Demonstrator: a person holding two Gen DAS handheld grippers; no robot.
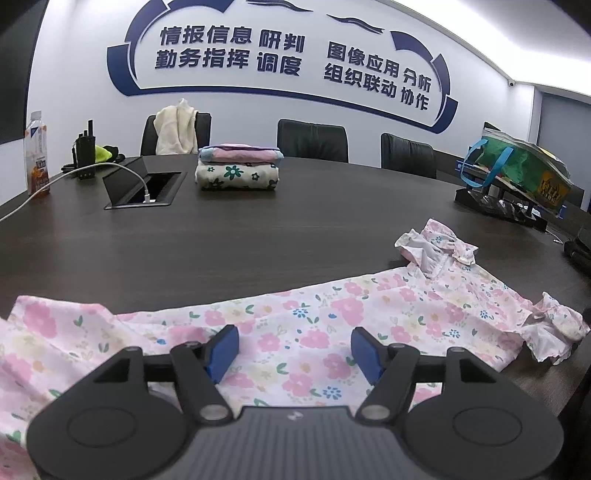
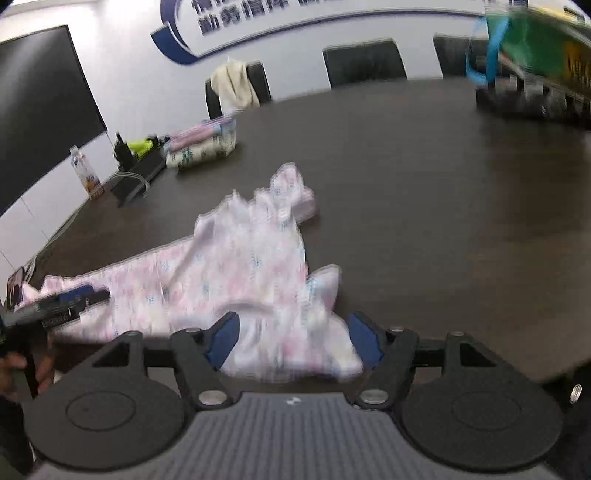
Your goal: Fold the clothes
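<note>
With the floral garment (image 1: 295, 325) spread along the desk's (image 1: 295, 229) near edge, both the left gripper (image 1: 293, 349) and right gripper (image 2: 293, 341) hover spread, pinching nothing; a fold seems underway, next needing a fresh hem pinch.

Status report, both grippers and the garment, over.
Left gripper open over floral garment. Right gripper open, sleeve between jaws, ungripped. Nothing in the way.

- Left wrist view sharp, evenly lit; ceiling light strip (image 1: 517, 33) blown out top right.
- Right wrist view heavily motion-blurred (floral garment (image 2: 236, 273) smeared).
- Strong fisheye bending, dark corners; soft sheen on table (image 2: 424, 177).
</note>
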